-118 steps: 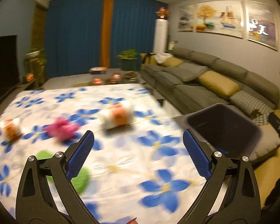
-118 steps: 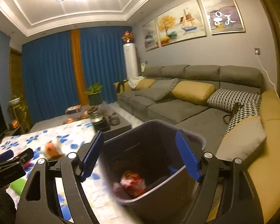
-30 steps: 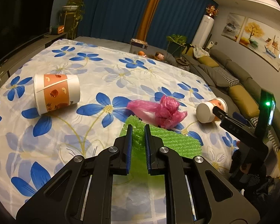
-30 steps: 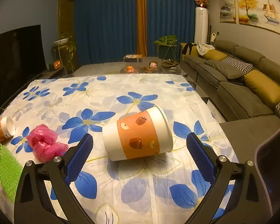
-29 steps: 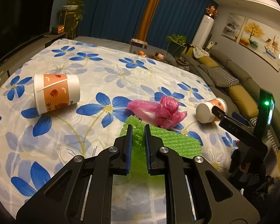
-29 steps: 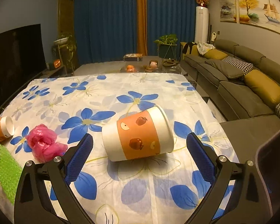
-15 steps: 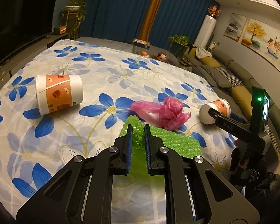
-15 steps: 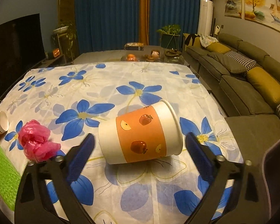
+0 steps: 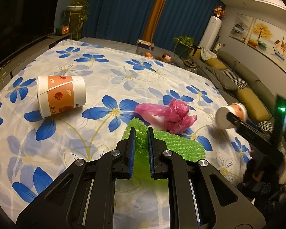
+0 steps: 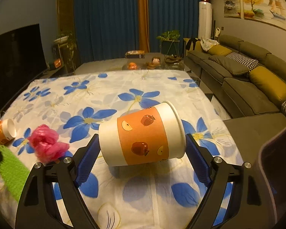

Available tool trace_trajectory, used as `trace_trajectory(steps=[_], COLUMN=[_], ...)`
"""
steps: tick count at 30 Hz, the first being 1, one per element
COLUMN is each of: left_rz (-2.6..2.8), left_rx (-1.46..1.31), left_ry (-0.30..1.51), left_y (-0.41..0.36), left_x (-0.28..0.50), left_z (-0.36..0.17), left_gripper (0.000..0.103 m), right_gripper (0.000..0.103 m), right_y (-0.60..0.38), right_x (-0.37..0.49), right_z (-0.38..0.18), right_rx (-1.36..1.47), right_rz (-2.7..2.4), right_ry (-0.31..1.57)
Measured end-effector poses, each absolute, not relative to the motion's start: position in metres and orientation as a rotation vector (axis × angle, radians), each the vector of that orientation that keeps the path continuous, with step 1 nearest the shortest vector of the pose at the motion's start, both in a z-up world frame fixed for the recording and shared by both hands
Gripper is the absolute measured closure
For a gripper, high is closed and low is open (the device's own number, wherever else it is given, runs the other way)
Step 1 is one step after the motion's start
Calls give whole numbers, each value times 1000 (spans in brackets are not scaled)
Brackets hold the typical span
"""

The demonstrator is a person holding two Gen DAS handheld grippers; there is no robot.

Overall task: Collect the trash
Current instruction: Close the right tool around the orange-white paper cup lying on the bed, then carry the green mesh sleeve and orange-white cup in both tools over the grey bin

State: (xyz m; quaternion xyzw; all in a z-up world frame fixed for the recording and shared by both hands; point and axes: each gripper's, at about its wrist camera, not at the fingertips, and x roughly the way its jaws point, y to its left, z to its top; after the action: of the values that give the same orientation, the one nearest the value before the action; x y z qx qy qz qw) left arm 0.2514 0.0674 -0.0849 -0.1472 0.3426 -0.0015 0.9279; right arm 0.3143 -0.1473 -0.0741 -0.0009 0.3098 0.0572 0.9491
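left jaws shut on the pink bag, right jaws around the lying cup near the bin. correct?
Not quite. In the left wrist view the left gripper is shut on the green foam sheet, not the pink bag, which lies loose beyond it. The rest holds: the right gripper has its jaws closing around the lying cup near the bin.

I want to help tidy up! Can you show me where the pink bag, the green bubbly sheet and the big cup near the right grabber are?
pink bag (image 9: 173, 115): left wrist view, on its crumpled knot.
green bubbly sheet (image 9: 181, 145): left wrist view, on its flat part.
big cup (image 10: 143, 135): right wrist view, on its orange band.
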Motion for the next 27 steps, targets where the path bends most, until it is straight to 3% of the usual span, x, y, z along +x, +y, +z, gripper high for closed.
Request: trace_trajectory(steps=[27], left_rz=[-49], left_rx=[-264], left_ry=[591], left_y=[40], left_x=[211], left_z=[-35], left_gripper=[91], right_gripper=[19], right_y=[-181], right_x=[153], right_z=[-10], right_rx=[62], right_rz=[87], right_ry=[441])
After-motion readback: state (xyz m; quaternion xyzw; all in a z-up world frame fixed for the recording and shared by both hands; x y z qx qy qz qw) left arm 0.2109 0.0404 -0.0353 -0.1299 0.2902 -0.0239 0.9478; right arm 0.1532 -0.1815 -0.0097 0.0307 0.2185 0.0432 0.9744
